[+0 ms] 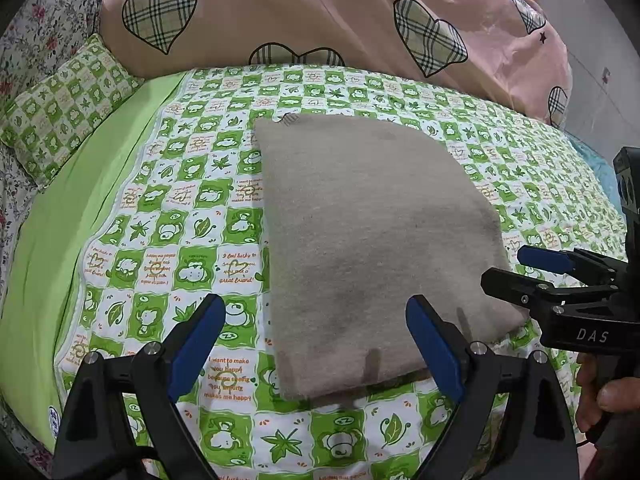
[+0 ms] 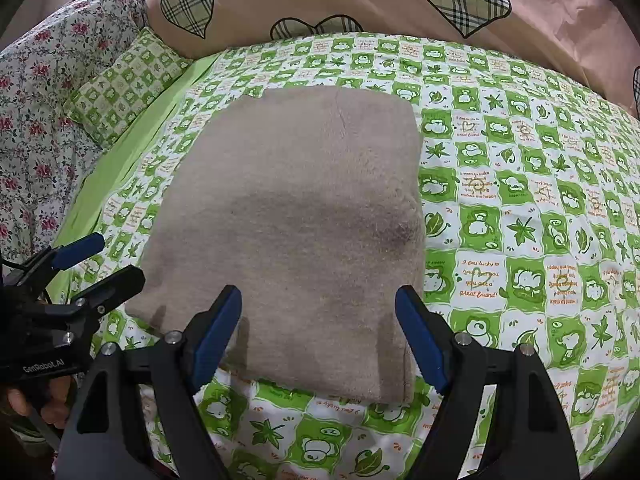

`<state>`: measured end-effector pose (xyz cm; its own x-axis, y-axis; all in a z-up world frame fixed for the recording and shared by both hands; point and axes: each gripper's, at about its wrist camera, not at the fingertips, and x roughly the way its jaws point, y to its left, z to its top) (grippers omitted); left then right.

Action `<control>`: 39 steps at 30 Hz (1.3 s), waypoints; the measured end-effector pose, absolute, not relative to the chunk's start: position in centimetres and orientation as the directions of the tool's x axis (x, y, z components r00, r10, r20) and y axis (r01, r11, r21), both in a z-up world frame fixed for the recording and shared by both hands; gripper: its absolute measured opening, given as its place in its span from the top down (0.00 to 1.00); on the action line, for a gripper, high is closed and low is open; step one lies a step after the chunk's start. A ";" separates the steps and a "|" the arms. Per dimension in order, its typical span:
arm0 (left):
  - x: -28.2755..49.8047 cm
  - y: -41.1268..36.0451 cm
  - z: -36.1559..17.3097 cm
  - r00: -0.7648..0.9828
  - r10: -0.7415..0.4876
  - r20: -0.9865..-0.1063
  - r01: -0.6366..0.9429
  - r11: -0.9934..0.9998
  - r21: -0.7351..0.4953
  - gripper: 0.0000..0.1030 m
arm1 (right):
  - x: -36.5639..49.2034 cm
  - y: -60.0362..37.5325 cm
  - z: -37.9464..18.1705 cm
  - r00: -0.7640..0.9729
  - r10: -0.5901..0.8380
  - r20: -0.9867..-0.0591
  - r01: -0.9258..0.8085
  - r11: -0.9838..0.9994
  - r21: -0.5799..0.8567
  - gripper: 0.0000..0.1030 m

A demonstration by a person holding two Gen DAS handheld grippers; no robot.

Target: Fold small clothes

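A beige-grey folded garment lies flat on the green checked bed sheet; it also shows in the right wrist view. My left gripper is open and empty, hovering over the garment's near left corner. It shows in the right wrist view at the left. My right gripper is open and empty above the garment's near edge. It shows in the left wrist view at the right, by the garment's right edge.
A pink duvet with plaid hearts is piled at the back of the bed. A green checked pillow and a floral cover lie at the left. The checked sheet spreads out to the right.
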<state>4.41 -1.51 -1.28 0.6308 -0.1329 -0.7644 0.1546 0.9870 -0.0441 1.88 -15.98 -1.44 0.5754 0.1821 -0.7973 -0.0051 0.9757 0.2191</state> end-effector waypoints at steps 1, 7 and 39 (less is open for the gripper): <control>4.4 -1.5 -1.2 0.632 -0.132 -0.764 0.155 0.987 -0.043 0.11 | 1.9 -16.0 -1.5 0.575 0.183 -0.797 -0.005 0.976 0.220 0.23; 4.5 -1.5 -1.1 0.635 -0.134 -0.761 0.161 0.986 -0.040 0.11 | 1.8 -15.8 -1.2 0.578 0.186 -0.795 -0.009 0.975 0.222 0.23; 4.8 -1.5 -0.7 0.636 -0.147 -0.758 0.172 0.984 -0.046 0.11 | 2.1 -16.0 -0.7 0.582 0.194 -0.790 -0.017 0.974 0.227 0.23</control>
<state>4.77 -1.51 -0.74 0.6360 -0.1468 -0.7576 0.1721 0.9840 -0.0461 2.06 -16.00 -0.69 0.5817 0.1939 -0.7899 -0.0169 0.9738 0.2266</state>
